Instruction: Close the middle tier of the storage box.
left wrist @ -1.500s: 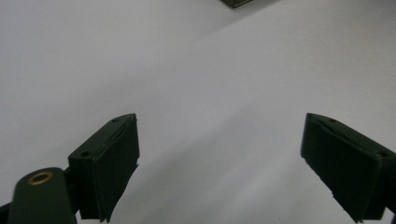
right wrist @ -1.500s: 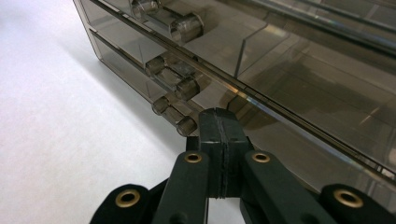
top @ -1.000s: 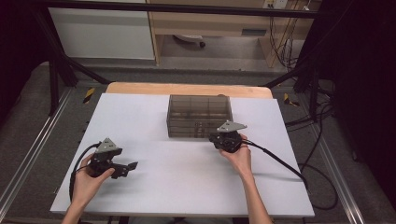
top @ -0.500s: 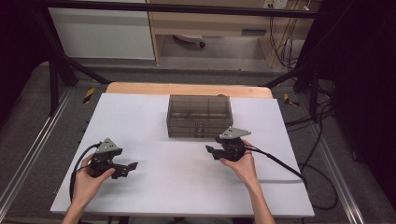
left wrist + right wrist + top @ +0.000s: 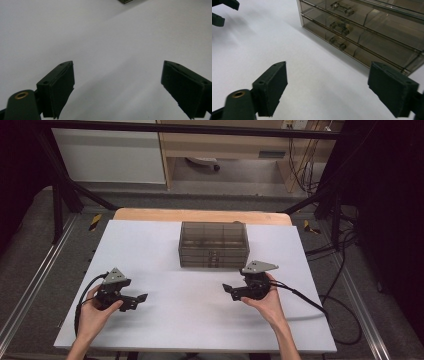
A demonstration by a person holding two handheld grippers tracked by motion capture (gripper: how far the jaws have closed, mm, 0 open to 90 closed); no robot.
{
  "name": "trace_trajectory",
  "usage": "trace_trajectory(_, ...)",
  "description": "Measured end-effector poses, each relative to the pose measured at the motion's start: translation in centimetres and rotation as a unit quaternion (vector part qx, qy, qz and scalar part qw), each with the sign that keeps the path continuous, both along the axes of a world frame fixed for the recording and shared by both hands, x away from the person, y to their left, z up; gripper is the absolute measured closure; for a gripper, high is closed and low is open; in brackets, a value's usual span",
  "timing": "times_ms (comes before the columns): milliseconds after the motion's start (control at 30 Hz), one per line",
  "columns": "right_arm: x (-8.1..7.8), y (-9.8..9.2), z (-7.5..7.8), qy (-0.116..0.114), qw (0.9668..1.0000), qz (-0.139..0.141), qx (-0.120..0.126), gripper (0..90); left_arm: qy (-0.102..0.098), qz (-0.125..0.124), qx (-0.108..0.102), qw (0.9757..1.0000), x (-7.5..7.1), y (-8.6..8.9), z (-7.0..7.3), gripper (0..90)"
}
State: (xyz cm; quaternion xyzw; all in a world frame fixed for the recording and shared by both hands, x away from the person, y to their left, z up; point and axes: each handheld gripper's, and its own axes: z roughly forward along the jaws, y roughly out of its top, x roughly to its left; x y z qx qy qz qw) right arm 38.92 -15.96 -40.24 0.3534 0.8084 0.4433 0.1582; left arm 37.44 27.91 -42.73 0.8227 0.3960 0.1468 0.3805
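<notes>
Drawer box [image 5: 214, 245], smoky see-through plastic, stands toward the far middle of the white worktop [image 5: 150, 245] in the high view, its three stacked drawers all flush with the front. Right gripper [image 5: 231, 291] lies level on the worktop just in front of the box's right end, clear of it, jaws aimed left; its jaws have just been opening, with nothing between them. Left gripper [image 5: 137, 301] sits near the front left corner, well apart from the box, held in the person's left hand [image 5: 92, 312], jaws aimed right. Left gripper view: both black jaws spread wide over bare worktop, nothing between them; a corner of the box shows at the top edge. Right gripper view: jaws released and wide, empty; the box front runs along the upper right, three clear handles one above another on the drawer fronts; left gripper's jaw tips show in the top left corner.
</notes>
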Motion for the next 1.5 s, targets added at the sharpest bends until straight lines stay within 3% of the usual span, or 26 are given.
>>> trace_trajectory(367,-1.4,-3.1,-0.5,0.004,0.9999,-0.008,0.004,3.8,0.0,0.0,0.0,1.0,0.0,-0.1,0.0,11.1)
trace_trajectory(933,-2.3,-7.8,-2.2,0.018,0.9994,-0.025,0.017,1.0,0.002,-0.002,0.004,1.0,0.0,-0.2,-0.1,11.1)
trace_trajectory(1200,-2.2,-9.0,-3.3,0.03,0.9989,-0.033,0.017,1.0,0.003,-0.004,0.005,1.0,-0.1,-0.2,-0.1,11.1)
trace_trajectory(1500,-2.1,-9.1,-3.7,0.036,0.9986,-0.037,0.012,1.0,0.001,-0.007,0.007,0.9999,-0.1,-0.3,-0.2,11.1)
